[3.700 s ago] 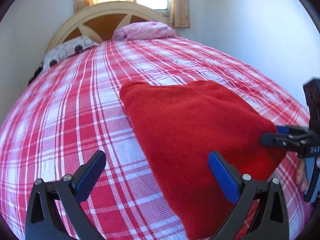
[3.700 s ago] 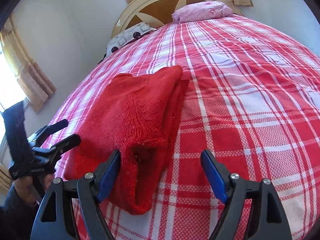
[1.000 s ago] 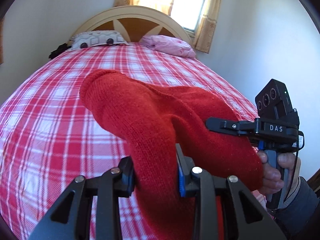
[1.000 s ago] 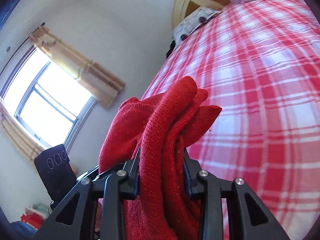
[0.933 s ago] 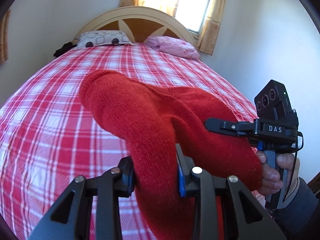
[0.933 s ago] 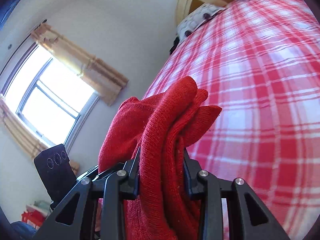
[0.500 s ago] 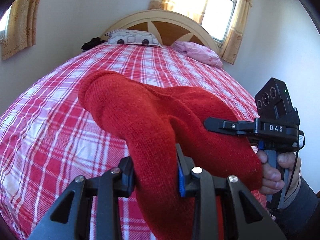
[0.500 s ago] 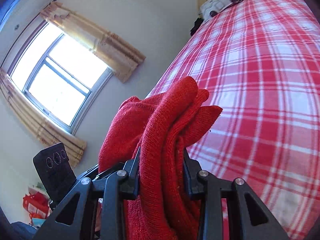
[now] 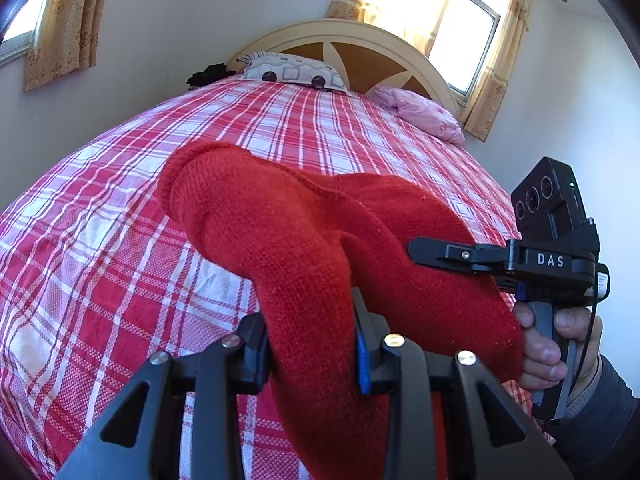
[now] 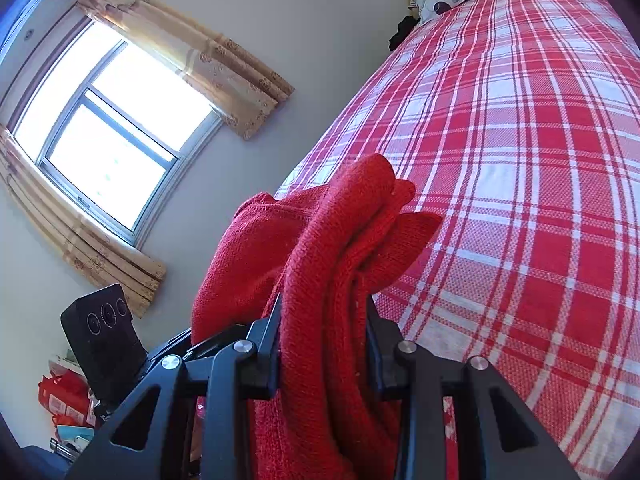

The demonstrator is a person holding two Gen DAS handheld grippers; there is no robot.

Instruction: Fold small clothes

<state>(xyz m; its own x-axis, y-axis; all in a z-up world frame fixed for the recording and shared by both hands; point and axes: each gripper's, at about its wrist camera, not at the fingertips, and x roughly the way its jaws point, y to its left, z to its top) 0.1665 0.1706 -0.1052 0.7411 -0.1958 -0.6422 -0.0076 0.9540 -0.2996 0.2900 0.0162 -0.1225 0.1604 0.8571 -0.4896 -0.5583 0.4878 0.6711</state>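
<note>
The red knitted garment (image 9: 304,240) is held off the bed (image 9: 100,248) between both tools, bunched and already folded into several layers. The left tool (image 9: 312,344) is clenched on one end of it, thick knit being squeezed between the two pads, and the right tool (image 10: 324,336) is clenched on the other end, where the stacked layers are seen edge-on. The long axis of the garment is stretched from one tool to the other, across the person's front, with a rounded fold projecting forward over the bed beyond the left tool. Both ends are equally in hand, so neither tool is nearer; the bed lies below and ahead, and it is there that the bundle would probably be laid. The knit is soft, thick and ribbed, sagging under its own weight. The bed cover is a flat woven plaid in red, pink and white. A hand (image 9: 552,344) is seen wrapped around the grip of the right tool
</note>
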